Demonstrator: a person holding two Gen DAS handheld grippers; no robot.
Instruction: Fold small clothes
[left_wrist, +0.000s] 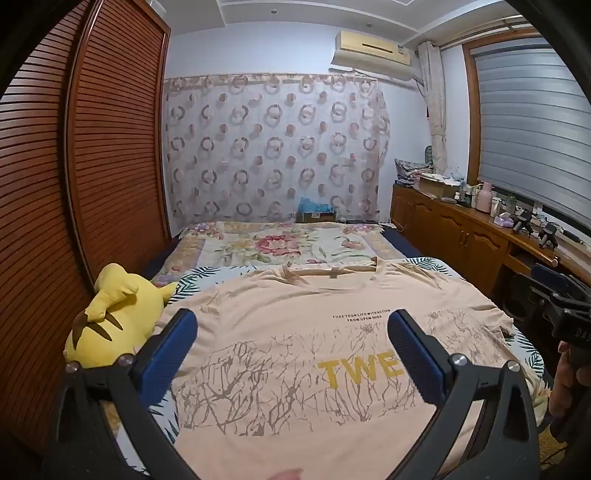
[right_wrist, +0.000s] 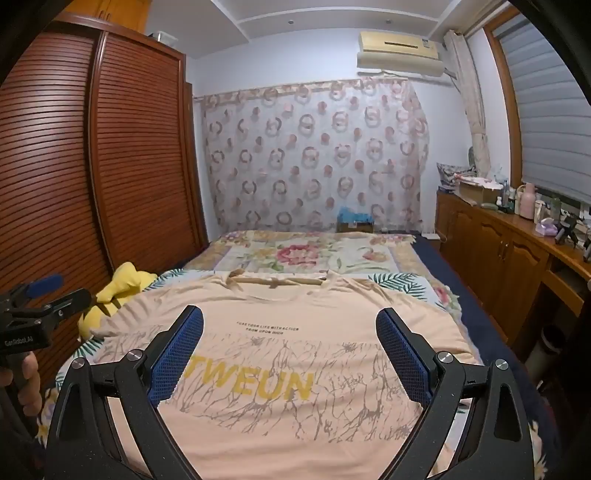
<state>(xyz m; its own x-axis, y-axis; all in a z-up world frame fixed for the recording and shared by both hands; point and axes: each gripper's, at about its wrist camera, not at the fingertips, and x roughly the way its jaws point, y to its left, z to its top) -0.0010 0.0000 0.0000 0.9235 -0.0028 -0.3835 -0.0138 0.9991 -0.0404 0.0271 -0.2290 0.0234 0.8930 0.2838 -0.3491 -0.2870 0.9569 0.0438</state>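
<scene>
T-shirt (left_wrist: 295, 354): one, peach, yellow "TWEUN" print, flat on bed (left_wrist: 280, 245); two grippers, left gripper (left_wrist: 291, 325) and right gripper (right_wrist: 290, 321), jaws apart, empty.

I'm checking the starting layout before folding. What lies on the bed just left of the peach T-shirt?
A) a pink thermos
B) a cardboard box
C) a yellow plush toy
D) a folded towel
C: a yellow plush toy lies beside the T-shirt's left sleeve, by the wardrobe.
</scene>
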